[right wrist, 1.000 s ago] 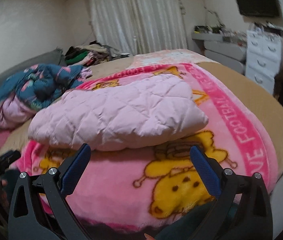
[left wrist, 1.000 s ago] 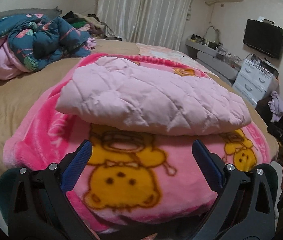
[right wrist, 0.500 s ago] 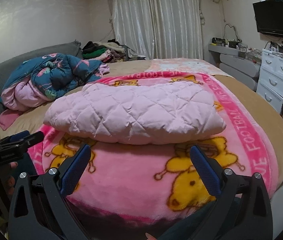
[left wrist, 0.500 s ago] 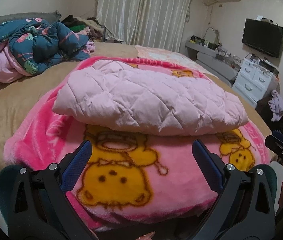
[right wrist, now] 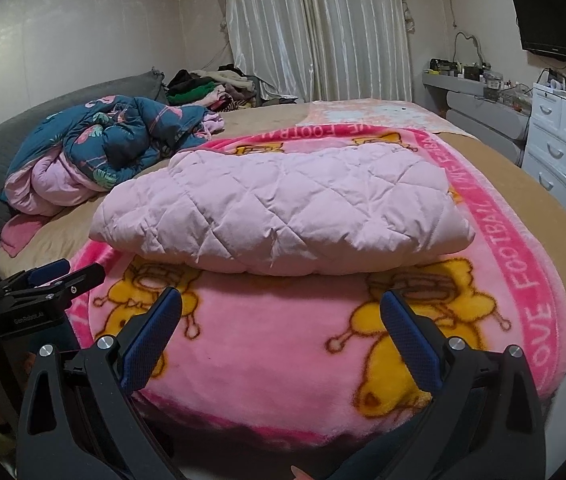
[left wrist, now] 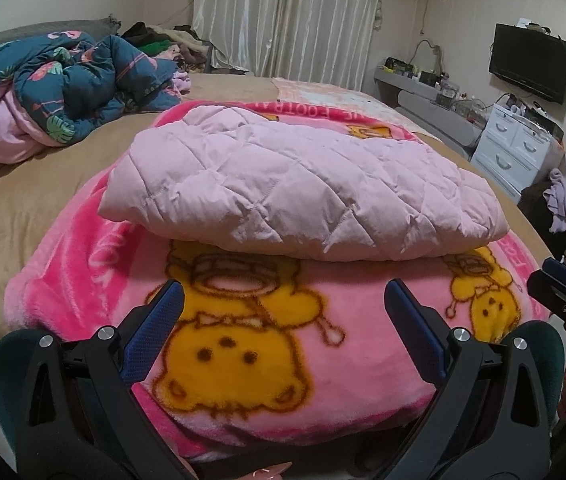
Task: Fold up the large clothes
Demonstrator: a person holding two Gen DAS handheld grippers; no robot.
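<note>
Pink quilted garment, folded into a pad with its long axis crosswise, lies on the cartoon blanket ahead of both grippers, left gripper and right gripper about equally near, jaws apart and empty.

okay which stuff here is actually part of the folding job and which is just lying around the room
Part of the job: folded pink quilted garment; left hand-held gripper; right hand-held gripper, both open.

Lying about: cartoon blanket; blue floral bundle; clothes pile; television; white drawers.
</note>
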